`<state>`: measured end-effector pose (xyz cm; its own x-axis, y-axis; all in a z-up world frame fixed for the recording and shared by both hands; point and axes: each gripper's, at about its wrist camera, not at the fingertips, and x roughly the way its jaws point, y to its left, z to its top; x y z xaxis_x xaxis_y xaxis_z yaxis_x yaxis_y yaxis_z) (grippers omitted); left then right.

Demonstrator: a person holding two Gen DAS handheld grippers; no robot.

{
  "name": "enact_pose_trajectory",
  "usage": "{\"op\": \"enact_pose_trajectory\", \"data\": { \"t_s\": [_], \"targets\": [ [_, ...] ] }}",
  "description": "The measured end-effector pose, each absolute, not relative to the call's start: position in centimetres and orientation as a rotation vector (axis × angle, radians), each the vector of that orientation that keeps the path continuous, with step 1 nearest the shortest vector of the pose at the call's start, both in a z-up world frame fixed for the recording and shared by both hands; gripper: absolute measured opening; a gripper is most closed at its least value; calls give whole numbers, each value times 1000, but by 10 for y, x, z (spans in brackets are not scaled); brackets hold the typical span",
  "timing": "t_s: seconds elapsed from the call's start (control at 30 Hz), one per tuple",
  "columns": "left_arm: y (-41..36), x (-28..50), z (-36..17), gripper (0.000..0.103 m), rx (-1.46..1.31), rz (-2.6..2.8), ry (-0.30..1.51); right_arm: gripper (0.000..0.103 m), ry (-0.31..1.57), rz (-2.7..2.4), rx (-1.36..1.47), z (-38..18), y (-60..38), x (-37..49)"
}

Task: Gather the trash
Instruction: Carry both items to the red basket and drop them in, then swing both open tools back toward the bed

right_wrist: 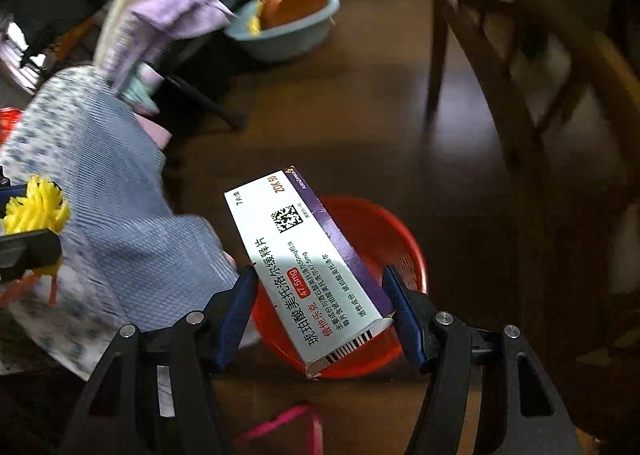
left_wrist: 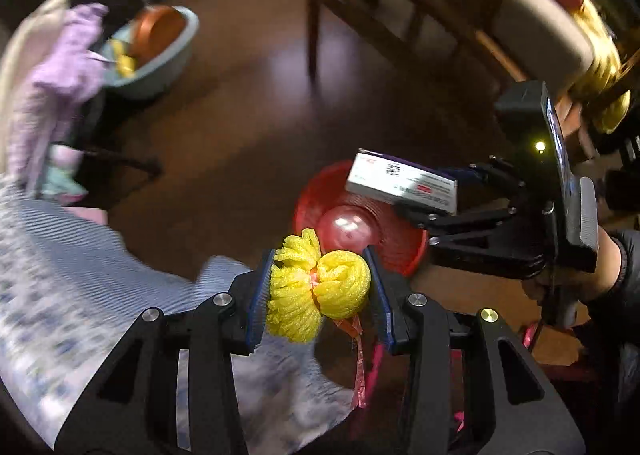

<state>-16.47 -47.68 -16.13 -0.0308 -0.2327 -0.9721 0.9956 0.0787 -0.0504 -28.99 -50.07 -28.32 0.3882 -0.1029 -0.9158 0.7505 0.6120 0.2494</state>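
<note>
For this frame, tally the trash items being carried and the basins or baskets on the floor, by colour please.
Yellow foam net, in the left gripper: 1
White and purple medicine box, in the right gripper: 1
Red basket on the floor: 1
Light blue basin on the floor: 1
Total: 4

left wrist: steep down, close | right wrist: same (nearer) | shared: red basket (left_wrist: 404,255) (right_wrist: 384,239), floor (left_wrist: 240,127) (right_wrist: 340,127)

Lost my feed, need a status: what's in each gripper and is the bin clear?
Left gripper shut on yellow foam net. Right gripper shut on medicine box. Both over red basket. Nothing blocking.
</note>
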Motion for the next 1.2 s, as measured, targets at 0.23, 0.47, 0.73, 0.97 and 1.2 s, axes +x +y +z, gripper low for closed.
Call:
{"op": "enact_pose_trajectory", "data": {
  "t_s": [0.23, 0.47, 0.73, 0.97, 1.2],
  "targets": [
    [-518, -169, -222, 51, 936, -1286, 1300, 64, 1092, -635, 817, -330, -503, -301],
    [-535, -162, -249, 96, 947, -1199, 1407, 75, 1089, -701, 840, -334, -508, -308],
    [-531, -163, -218, 96, 926, -1196, 1284, 76, 1062, -729, 806, -307, -507, -319],
    [-509, -143, -155, 96, 753, -1112, 1162, 83, 987, -710, 620, -243, -489, -304],
    [-445, -116, -50, 96, 493, -989, 948, 85, 827, -672, 447, -152, -466, -283]
  ]
}}
